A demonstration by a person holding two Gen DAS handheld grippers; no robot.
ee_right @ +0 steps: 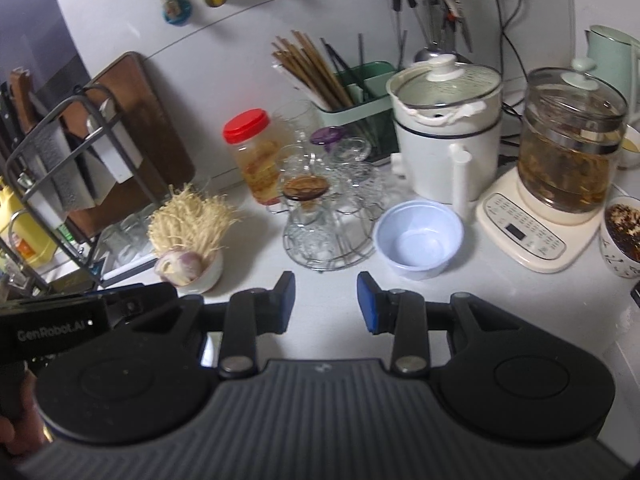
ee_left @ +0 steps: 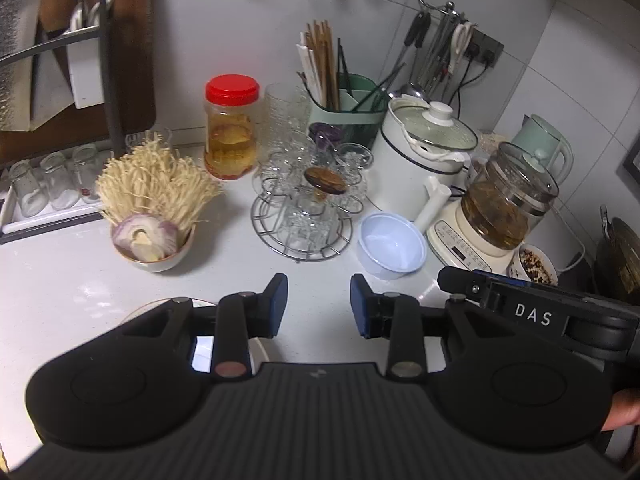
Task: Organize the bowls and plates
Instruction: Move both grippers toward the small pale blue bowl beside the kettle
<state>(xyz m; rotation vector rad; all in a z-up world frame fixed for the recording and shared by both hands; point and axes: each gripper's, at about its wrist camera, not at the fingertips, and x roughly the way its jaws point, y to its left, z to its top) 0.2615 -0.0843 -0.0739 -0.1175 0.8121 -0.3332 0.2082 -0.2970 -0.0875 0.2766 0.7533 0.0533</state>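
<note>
Both views are evenly lit and fairly bright, with soft indoor light from above. Pale glare sheens the white table (ee_left: pixel 72 280) near its front edge, and shadows are faint. Fisheye distortion bends the white tiled wall (ee_right: pixel 224 40) seams and darkens the corners. Fine detail is slightly soft.

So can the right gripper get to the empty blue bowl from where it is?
Probably yes. The right gripper is open and holds nothing, and only bare counter lies between it and the blue bowl. The glass rack and the white pot stand close beside the bowl, so it should go in carefully.
</note>
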